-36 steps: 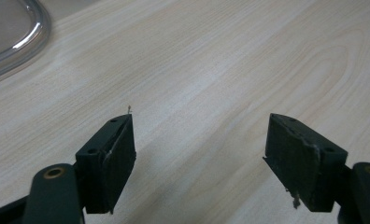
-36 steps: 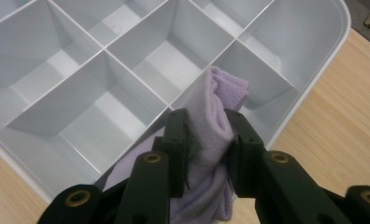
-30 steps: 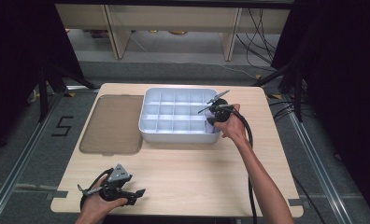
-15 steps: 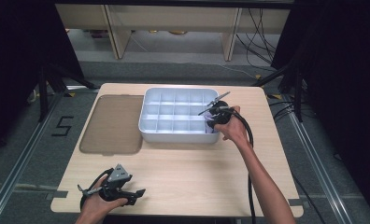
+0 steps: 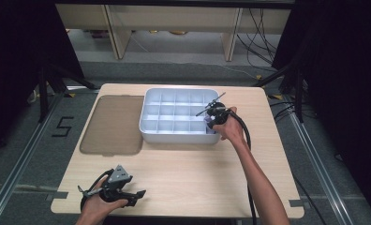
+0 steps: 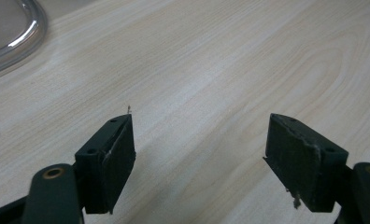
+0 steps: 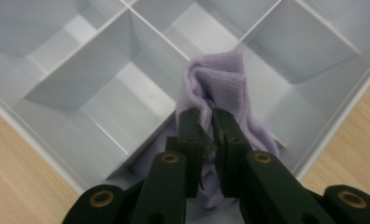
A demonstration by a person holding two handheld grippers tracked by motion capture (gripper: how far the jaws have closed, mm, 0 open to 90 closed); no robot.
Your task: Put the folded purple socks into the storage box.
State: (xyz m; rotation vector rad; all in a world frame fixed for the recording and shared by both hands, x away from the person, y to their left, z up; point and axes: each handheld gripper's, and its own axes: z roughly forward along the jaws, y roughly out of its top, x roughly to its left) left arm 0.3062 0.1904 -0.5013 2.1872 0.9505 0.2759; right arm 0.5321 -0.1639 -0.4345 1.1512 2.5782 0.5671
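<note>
Right gripper [image 7: 207, 128]: jaws just closing, now pinched on lilac cloth [image 7: 220, 84] in corner compartment of tray [image 5: 148, 133].
Left gripper [image 6: 199, 154]: jaws apart, empty, over table [image 6: 220, 70].
Meaning: cloth likely secured, ready for lifting out.

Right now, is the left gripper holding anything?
No: the left gripper hangs open over the bare wooden table, with nothing between its jaws.

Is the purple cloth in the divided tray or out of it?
In. The purple cloth sits bunched in a corner compartment of the tray, pinched by the right hand-held gripper, whose jaws have just been closing.
</note>
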